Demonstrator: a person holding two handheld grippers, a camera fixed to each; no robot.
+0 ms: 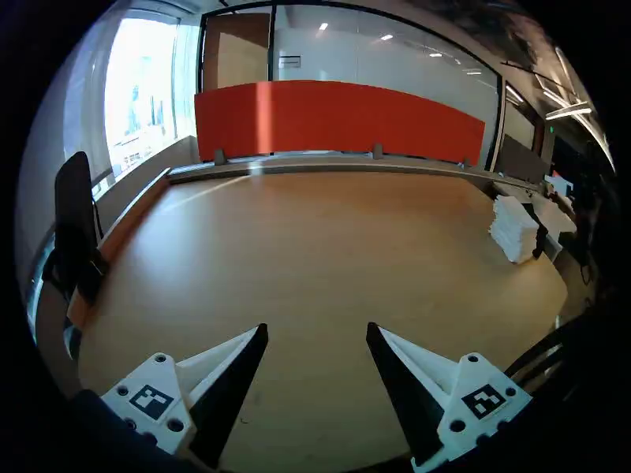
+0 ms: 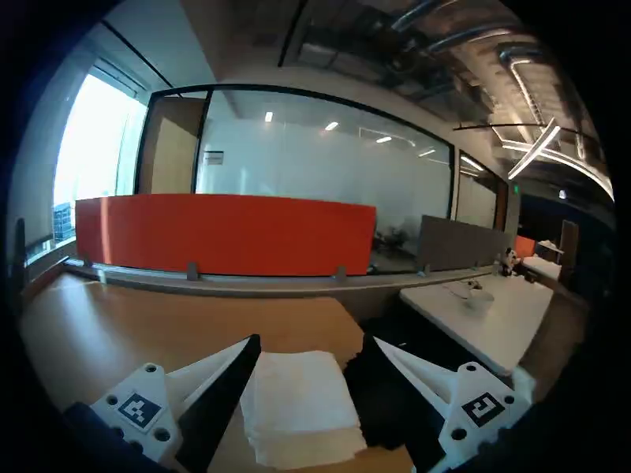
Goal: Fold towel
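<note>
**Towel stack at the table's corner, both tongs apart**

The towel stack (image 2: pixel 296 402), white and folded, lies on the wooden table (image 2: pixel 158 323) close to its right-hand corner. In the right gripper view it sits low and central, between the two fingers of the right tongs (image 2: pixel 313 339). These tongs are spread wide, one finger on each side of the stack. Whether either finger touches the cloth cannot be told. In the left gripper view the towel stack (image 1: pixel 514 229) appears far off at the right edge of the table (image 1: pixel 315 252), well apart from the left tongs (image 1: pixel 316 327).

The left tongs are also spread apart and grip nothing. They point level across the bare wood toward the orange divider panel (image 1: pixel 339 118) along the table's far side. The right tongs point slightly upward, so the ceiling pipes (image 2: pixel 442 47) and a strip light (image 2: pixel 544 150) come into sight.

Each finger carries a square black-and-white marker (image 1: pixel 151 400). A small sign (image 1: pixel 289 61) hangs on the frosted glass wall behind the divider, too small to read.

A black chair (image 1: pixel 75 221) stands at the table's left side by the bright window (image 1: pixel 142 94). To the right of the towels, across a gap, is a white desk (image 2: pixel 489 323) with a small bowl-like thing (image 2: pixel 477 298) on it. Its contents cannot be made out. A grey partition (image 2: pixel 461 244) stands behind that desk.
</note>
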